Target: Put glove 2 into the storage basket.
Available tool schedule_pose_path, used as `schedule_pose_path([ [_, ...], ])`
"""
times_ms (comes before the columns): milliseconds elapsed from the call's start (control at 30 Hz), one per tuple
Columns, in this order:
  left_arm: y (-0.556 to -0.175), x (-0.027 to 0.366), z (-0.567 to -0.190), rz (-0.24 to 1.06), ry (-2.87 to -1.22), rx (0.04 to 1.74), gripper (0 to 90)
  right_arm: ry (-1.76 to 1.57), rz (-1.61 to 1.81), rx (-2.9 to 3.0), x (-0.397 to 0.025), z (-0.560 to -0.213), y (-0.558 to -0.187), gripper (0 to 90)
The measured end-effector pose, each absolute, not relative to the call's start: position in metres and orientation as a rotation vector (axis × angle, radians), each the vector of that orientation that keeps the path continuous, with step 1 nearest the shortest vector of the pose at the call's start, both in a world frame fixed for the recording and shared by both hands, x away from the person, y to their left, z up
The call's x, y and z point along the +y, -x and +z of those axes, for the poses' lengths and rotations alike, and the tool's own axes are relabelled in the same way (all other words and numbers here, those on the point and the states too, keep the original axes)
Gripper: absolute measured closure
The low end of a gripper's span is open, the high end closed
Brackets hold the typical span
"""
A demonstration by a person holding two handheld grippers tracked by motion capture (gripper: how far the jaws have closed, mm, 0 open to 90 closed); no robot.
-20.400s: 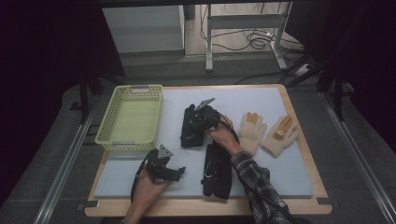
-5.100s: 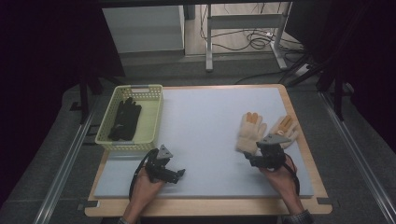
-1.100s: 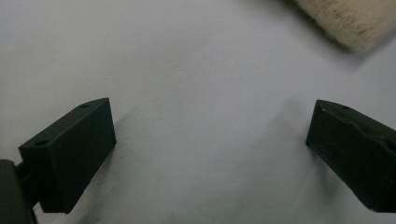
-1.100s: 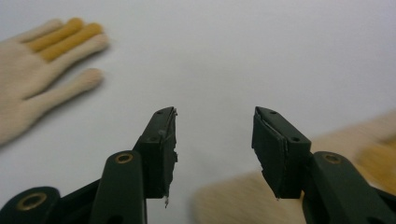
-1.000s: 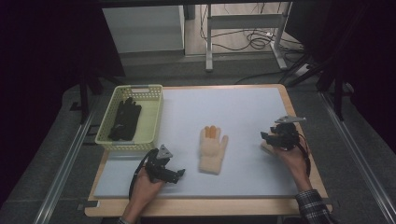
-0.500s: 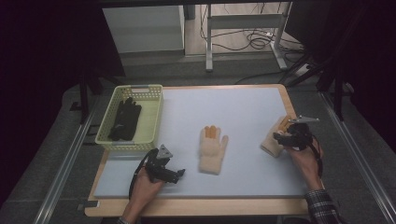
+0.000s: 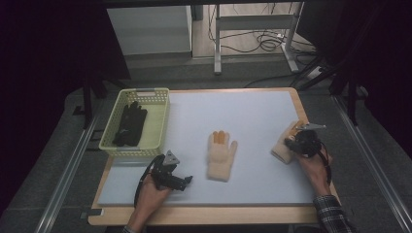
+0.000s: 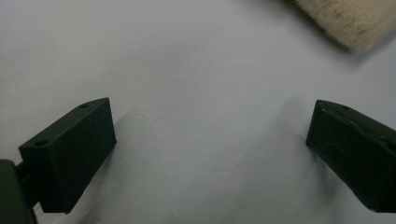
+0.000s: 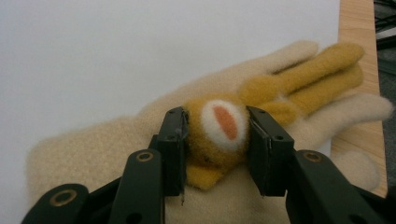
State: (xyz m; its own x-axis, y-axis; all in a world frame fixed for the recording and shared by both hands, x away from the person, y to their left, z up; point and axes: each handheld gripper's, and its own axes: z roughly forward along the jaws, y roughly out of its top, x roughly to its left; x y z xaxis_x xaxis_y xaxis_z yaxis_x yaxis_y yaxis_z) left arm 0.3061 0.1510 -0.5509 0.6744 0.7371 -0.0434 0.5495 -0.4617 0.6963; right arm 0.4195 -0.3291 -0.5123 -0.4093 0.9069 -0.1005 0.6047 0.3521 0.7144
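Observation:
Two cream woolly gloves with mustard fingers lie on the pale mat [image 7: 252, 111]. One cream glove [image 7: 219, 155] is flat at the middle. The other cream glove [image 7: 281, 151] lies by the right edge, and my right gripper [image 7: 291, 144] sits on it. In the right gripper view my right gripper [image 9: 217, 135] is shut on a bunched mustard part of that glove [image 9: 93, 154], pinching it up. My left gripper [image 7: 187, 180] rests on the mat at the front left. It is open [image 8: 210, 126] with bare mat between its jaws. A corner of the middle glove [image 8: 345, 18] lies ahead of it.
A yellow-green basket [image 7: 156, 127] stands at the mat's left edge with a pair of black gloves [image 7: 130, 124] inside. The wooden table edge [image 7: 301, 109] runs close behind the right glove. Metal rails flank the table.
Earlier the black gloves went from the mat into the basket, and one cream glove moved to the middle. In the last second my right gripper settled onto the right cream glove. Left gripper unmoved.

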Motion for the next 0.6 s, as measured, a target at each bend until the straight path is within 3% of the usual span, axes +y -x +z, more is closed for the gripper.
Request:
schedule_pose_path([
  [600,-0.306,0.151,-0.551,0.342,-2.190,0.985,1.6,-1.249,1.032,2.185,-0.308,-0.481,-0.397,60.8],
])
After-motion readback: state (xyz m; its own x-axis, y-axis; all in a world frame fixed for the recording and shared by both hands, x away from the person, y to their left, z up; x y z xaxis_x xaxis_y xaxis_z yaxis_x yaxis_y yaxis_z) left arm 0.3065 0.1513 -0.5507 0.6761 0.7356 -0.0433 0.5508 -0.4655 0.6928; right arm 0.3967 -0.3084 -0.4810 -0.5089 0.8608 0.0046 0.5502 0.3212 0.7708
